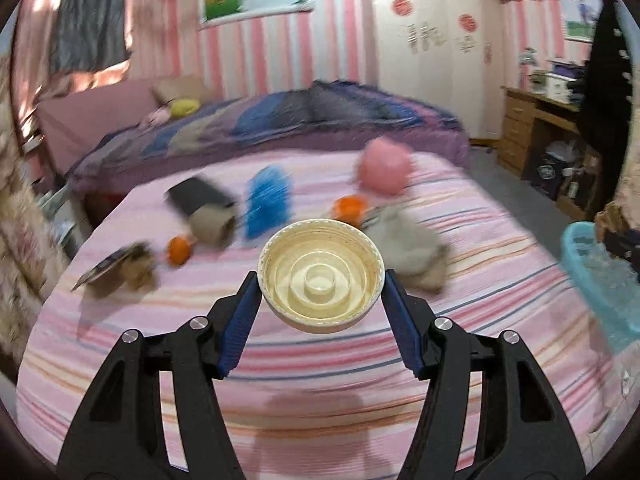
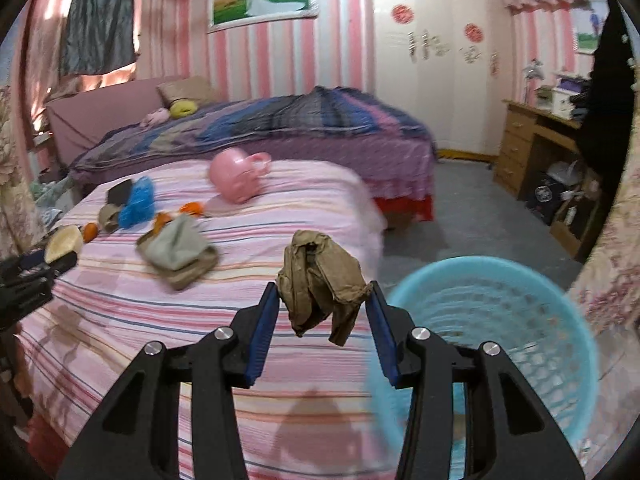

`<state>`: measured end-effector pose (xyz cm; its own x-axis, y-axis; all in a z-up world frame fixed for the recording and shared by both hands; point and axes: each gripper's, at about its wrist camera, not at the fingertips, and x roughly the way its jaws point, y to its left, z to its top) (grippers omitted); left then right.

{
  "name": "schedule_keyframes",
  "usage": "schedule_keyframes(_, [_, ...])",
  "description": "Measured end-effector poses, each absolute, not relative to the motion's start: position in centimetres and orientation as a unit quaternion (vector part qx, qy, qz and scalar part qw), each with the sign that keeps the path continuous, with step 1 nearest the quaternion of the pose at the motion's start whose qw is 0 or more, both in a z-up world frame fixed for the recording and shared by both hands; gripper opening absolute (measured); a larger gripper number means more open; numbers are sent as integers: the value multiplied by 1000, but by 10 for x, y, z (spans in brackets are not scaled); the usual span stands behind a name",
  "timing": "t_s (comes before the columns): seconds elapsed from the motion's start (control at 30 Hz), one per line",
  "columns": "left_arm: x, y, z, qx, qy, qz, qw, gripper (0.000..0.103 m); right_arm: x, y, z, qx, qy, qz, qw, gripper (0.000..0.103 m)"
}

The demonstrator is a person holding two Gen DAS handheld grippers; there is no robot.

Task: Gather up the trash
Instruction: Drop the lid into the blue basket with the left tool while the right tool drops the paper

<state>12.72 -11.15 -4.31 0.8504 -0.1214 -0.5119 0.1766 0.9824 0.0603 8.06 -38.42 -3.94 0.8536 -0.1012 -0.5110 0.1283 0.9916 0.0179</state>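
- The left claw [image 1: 322, 280] grips a round cream plastic lid [image 1: 321, 276] by its rim, hollow side facing the camera, its blue-padded fingers [image 1: 240, 322] pressed to either edge, above the pink striped bed [image 1: 500, 280].
- The right claw [image 2: 322, 294] is clamped on a crumpled wad of brown paper [image 2: 320, 280], which hangs between its blue pads over the bed's near edge.
- Just to the right of that claw stands a light-blue perforated plastic basket [image 2: 540, 320] on the grey floor [image 2: 480, 208]; in the left wrist view the same basket shows at the far right edge [image 1: 580, 248].
- In the right wrist view, the left claw and its lid [image 2: 64, 240] appear at the far left, well apart from the basket.
- Scattered across the bed: a pink plastic mug [image 2: 236, 176] lying tipped on its side, a blue fuzzy item [image 2: 138, 200], pieces of orange peel [image 2: 192, 209], a dark flat object [image 2: 119, 192] and a heap of grey-brown crumpled paper [image 2: 180, 250].
- The left wrist view is blurred, so the smaller items there cannot be told apart clearly.
- Behind, a second bed carries a purple and blue quilt [image 2: 300, 120]; a wooden desk [image 2: 532, 140] stands against the right wall.
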Motion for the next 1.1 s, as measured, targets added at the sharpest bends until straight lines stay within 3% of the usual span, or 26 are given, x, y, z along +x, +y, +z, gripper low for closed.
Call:
schedule_keyframes(0.23, [116,-204,-27,41,257,-163,952,60,54,-458,-43,60,266,-120,955,45])
schedule_keyframes(0.6, [104,-334,-56,72,277,-261,922,60,33,-523,-55,75,282,-182,939,45])
schedule_keyframes(1.07, [115,-391,-88,78,318,-298,896,61,40,-561,-76,86,308,-180,930,45])
schedule_keyframes(1.1, [115,-391,-89,80,319,-300,896,65,41,-562,-78,85,311,-178,930,45])
